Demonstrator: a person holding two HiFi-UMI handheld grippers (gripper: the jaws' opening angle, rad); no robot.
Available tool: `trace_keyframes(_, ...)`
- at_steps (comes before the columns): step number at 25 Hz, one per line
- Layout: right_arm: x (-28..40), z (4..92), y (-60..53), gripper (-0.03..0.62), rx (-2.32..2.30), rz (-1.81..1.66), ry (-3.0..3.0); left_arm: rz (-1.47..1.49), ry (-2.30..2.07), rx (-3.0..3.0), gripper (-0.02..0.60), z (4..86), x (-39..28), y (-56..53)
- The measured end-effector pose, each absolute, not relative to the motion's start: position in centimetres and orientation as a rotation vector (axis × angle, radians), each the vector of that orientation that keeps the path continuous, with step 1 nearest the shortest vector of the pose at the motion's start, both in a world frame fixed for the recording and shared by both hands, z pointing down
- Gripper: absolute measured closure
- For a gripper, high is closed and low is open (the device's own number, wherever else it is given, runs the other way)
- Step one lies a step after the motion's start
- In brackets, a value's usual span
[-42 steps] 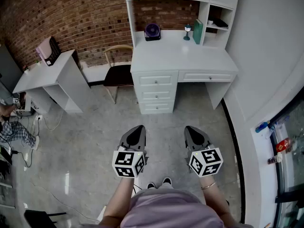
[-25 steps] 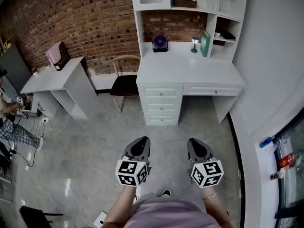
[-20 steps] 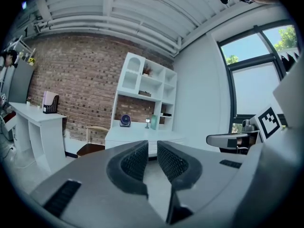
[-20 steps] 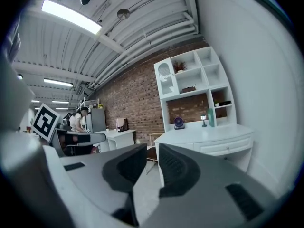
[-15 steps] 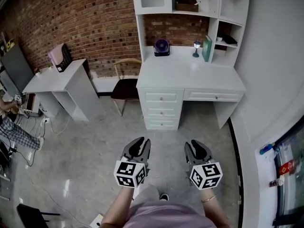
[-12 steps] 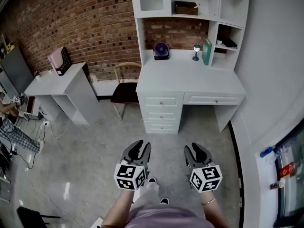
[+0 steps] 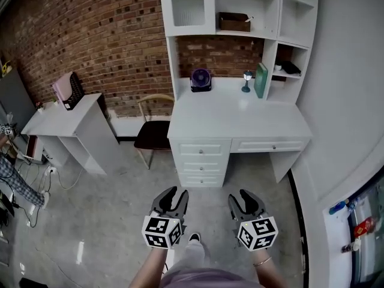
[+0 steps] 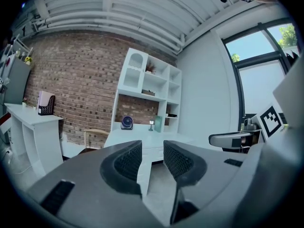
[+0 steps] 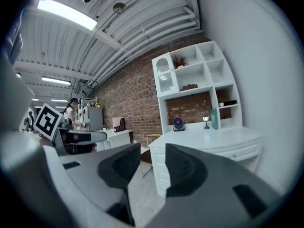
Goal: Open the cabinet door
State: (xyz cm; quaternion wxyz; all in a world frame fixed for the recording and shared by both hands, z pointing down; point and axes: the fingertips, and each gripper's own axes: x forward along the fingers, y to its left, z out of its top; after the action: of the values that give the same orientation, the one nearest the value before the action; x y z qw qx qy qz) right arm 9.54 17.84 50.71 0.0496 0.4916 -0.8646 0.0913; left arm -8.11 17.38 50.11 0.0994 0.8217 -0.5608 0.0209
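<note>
At the bottom of the head view, the person holds the two tools out in front, side by side. The left gripper point(image 7: 171, 192) is at the bottom middle, a bit to the left. Its jaws have just been opening, and they stand apart with nothing between them. The right gripper point(image 7: 245, 195) is just beside it on the right. Its jaws have just been opening too, and they are apart and hold nothing. Between the two tools, low down, one shoe point(image 7: 194, 237) peeks out on the grey floor point(image 7: 108, 215).

Farther up, in the middle of the frame, stands a white desk point(image 7: 240, 119) with a stack of drawers point(image 7: 201, 164) on its left side. A chair point(image 7: 153, 134) with a dark seat is just left of the desk. Off to the left is a small white table point(image 7: 60, 116).

At the back of the desk top sit a purple fan point(image 7: 200, 80), a tiny lamp point(image 7: 246, 80) and a green book point(image 7: 260, 80). Behind them is a brick wall point(image 7: 90, 35).

Above the desk is a white shelf unit point(image 7: 276, 17). The cabinet door point(image 7: 188, 8) is at the top middle of the frame, on the left end of the shelves. It looks closed, and it is well apart from both tools. A brown box point(image 7: 234, 21) sits on the shelf just to its right.
</note>
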Motion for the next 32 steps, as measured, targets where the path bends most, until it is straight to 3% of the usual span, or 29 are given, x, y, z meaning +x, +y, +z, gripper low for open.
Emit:
trace_keyframes(18, 5.4, 48.0, -0.5, 0.439, 1.662, 0.231, -2.563, 0.021, -1.596, 2.506, 0.432, 47.8, -13.8, -1.8)
trace_keyframes(32, 6.6, 45.1, -14.4, 0.439, 1.669, 0.104, -2.610, -0.012, -1.630, 2.565, 0.416, 45.6, -12.5, -15.9)
